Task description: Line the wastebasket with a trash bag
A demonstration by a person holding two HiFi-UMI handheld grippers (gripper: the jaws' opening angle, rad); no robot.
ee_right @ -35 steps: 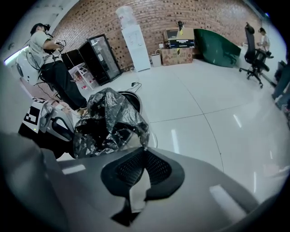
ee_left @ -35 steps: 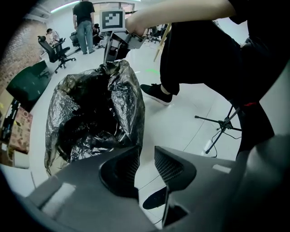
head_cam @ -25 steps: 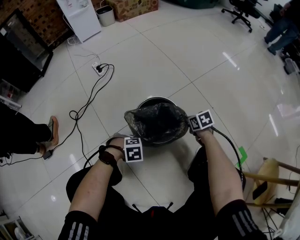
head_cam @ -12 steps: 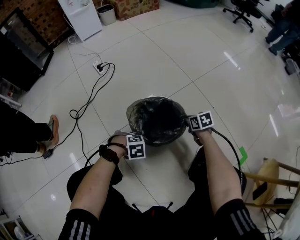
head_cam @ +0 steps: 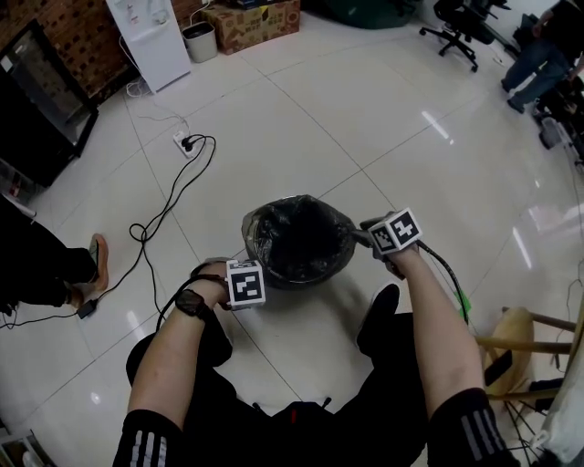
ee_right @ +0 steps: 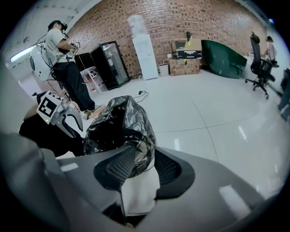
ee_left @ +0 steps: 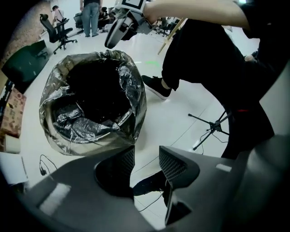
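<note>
The wastebasket stands on the tiled floor in front of me, with a black trash bag inside it and folded down over its rim. In the left gripper view the crinkled bag covers the rim all round. My left gripper hovers at the near left of the rim; its jaws have just been opening and only floor shows between them. My right gripper is at the right of the rim. Its jaws have just been opening too, and the bag's fold lies just past the tips, not pinched.
A black cable runs across the floor from a socket strip at the left. A person's foot is at the far left. A wooden stool stands at the right. A water dispenser and a cardboard box stand far back.
A second ago the bag's edge stuck out loose at the left of the rim; now it lies smooth around it. Both grippers have let go and lifted a little.
</note>
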